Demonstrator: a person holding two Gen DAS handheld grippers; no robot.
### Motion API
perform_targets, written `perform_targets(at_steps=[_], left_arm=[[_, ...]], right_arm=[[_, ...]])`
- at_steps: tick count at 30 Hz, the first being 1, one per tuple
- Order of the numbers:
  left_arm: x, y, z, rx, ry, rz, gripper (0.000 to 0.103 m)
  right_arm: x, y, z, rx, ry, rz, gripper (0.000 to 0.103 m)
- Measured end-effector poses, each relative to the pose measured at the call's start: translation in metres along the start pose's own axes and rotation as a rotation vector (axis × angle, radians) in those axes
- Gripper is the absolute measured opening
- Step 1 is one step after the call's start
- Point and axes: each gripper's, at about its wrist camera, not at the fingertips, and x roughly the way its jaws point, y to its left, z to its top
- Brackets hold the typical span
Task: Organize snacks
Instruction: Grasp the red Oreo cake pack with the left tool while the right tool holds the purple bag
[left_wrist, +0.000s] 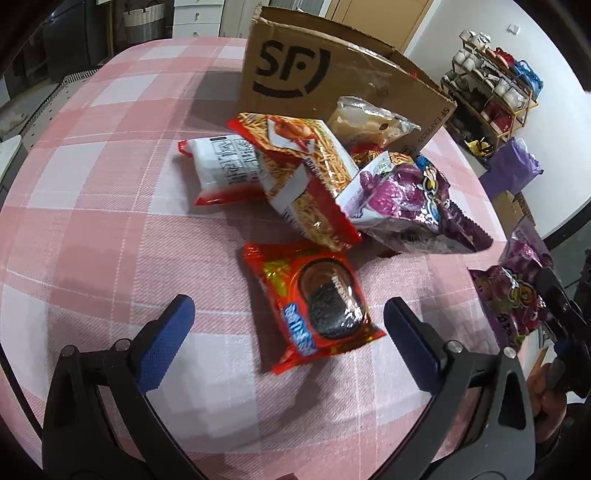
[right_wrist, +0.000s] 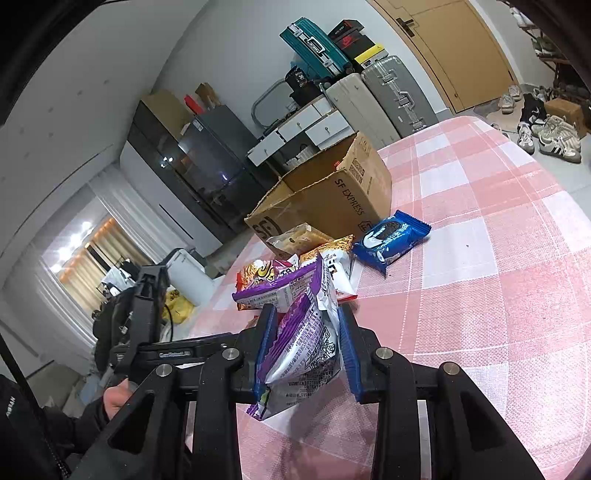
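Observation:
A red cookie packet (left_wrist: 310, 306) lies flat on the pink checked tablecloth (left_wrist: 110, 221), and my left gripper (left_wrist: 288, 304) hovers open over it, one blue pad on either side. Behind it is a pile: a white-and-red packet (left_wrist: 221, 166), an orange stick-snack bag (left_wrist: 306, 166), a purple bag (left_wrist: 406, 199) and a clear bag of pastry (left_wrist: 365, 122). The open SF cardboard box (left_wrist: 314, 66) stands behind the pile. My right gripper (right_wrist: 307, 312) is shut on a second purple snack bag (right_wrist: 306, 347), lifted off the cloth at the pile's near side. A blue cookie packet (right_wrist: 391, 240) lies beside the box (right_wrist: 325, 192).
The table's rounded edge runs close behind the box. A shelf rack (left_wrist: 491, 92) and a purple bag on the floor stand beyond it. Suitcases (right_wrist: 369, 96), drawers and a dark cabinet line the far wall, and shoes (right_wrist: 554, 133) lie on the floor.

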Motion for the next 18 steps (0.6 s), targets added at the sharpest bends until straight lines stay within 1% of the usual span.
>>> perform_targets(at_steps=[5,11,15,18], left_arm=[[0.006,-0.008,0.006,0.002,-0.002,0.04,0.102],[0.012,-0.017,0.011,0.011,0.007,0.054,0.102],[0.016,-0.021,0.014,0.013,0.016,0.061,0.102],[0.017,-0.018,0.013,0.001,0.009,0.058,0.102]], right_arm=[[-0.004,-0.006,0.0,0.016,-0.012,0.002,0.033],[-0.008,-0.013,0.0,0.029,-0.021,0.005,0.033],[-0.009,-0.015,-0.002,0.02,-0.019,-0.009,0.033],[-0.012,-0.016,-0.003,0.025,-0.017,-0.009,0.033]])
